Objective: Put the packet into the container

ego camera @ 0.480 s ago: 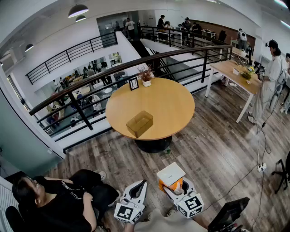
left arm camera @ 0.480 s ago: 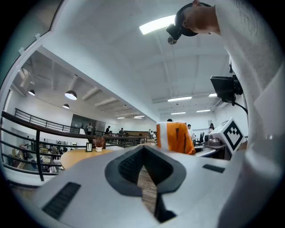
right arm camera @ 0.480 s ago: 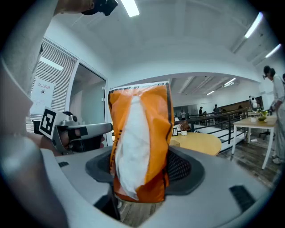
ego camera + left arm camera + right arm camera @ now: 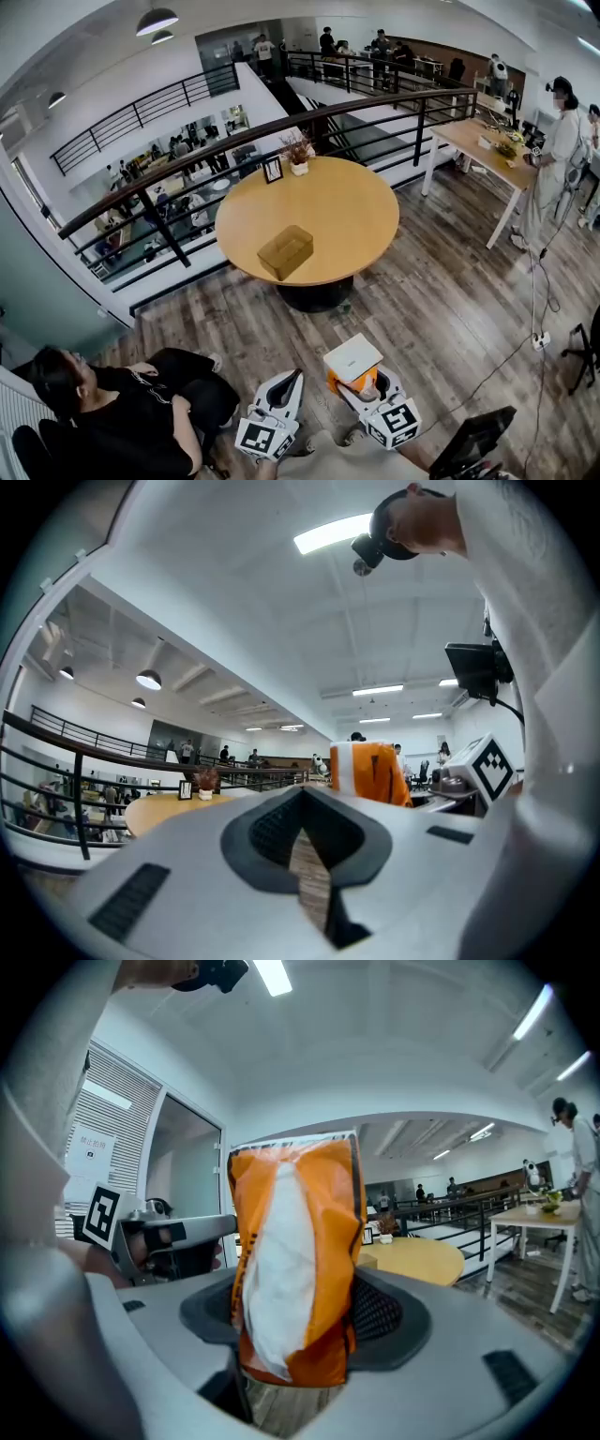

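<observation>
Nearest to us, the right gripper has its fingers pinched on the packet, an orange pouch with a broad white panel down its middle. The packet stands upright between the dark pads, its sealed top edge uppermost. In the head view it shows as a white face with orange below, held over the wooden floor at the bottom of the frame and well apart from the table.

Just beside it, the left gripper has its fingers pressed together at the tips and carries nothing. Only a narrow wedge of floor shows behind them. Both grippers point forward, side by side, with their marker cubes towards us.

To our left, low in the head view, a person in black sits leaning back. At lower right we see the corner of a dark screen.

Further out stands the round wooden table on a dark base. The container, a translucent amber box with its top open, sits near the table's near edge. At the far edge we find a small picture frame and, just beside it, a potted plant.

Behind the table a dark railing curves along the edge of a mezzanine, with more people on the level below. Off to the right, a person in white stands at a long white-legged table.
</observation>
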`<state>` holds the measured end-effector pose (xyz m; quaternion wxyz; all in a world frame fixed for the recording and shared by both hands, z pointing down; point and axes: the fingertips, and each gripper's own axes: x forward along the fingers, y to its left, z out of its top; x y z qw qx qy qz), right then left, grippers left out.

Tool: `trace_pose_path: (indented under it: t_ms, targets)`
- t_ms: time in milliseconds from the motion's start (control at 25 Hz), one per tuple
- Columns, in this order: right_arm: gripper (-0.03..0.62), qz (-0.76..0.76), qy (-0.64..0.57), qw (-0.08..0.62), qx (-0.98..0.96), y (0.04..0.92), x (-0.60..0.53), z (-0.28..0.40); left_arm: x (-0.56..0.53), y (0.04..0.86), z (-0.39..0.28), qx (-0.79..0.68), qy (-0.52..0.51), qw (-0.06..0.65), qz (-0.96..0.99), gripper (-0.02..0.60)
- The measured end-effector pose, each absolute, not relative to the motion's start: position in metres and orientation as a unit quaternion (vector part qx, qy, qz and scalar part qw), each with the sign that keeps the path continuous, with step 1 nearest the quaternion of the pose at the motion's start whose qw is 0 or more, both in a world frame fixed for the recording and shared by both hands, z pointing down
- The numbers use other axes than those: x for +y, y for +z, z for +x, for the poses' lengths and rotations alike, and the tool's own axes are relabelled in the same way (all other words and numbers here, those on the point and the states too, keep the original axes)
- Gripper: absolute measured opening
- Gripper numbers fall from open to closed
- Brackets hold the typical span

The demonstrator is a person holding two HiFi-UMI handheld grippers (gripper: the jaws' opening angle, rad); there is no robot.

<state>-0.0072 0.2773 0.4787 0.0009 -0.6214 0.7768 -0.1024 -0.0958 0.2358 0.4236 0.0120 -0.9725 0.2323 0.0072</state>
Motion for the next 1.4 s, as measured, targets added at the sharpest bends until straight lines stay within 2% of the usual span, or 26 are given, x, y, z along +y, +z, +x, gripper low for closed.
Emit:
trace_pose_path:
  t_ms: [400, 1400]
  targets:
    - [0.293, -0.613, -0.109, 0.010, 0.782, 0.474, 0.289, -0.001, 0.246, 0.422, -0.090, 0.241, 0.001, 0.013, -0.971, 0.006]
    - [0.293, -0.595, -0.125, 0.023, 0.794, 0.494, 0.304, 0.047, 0.261, 0.446, -0.028, 0.243, -0.022, -0.001, -0.970, 0.005]
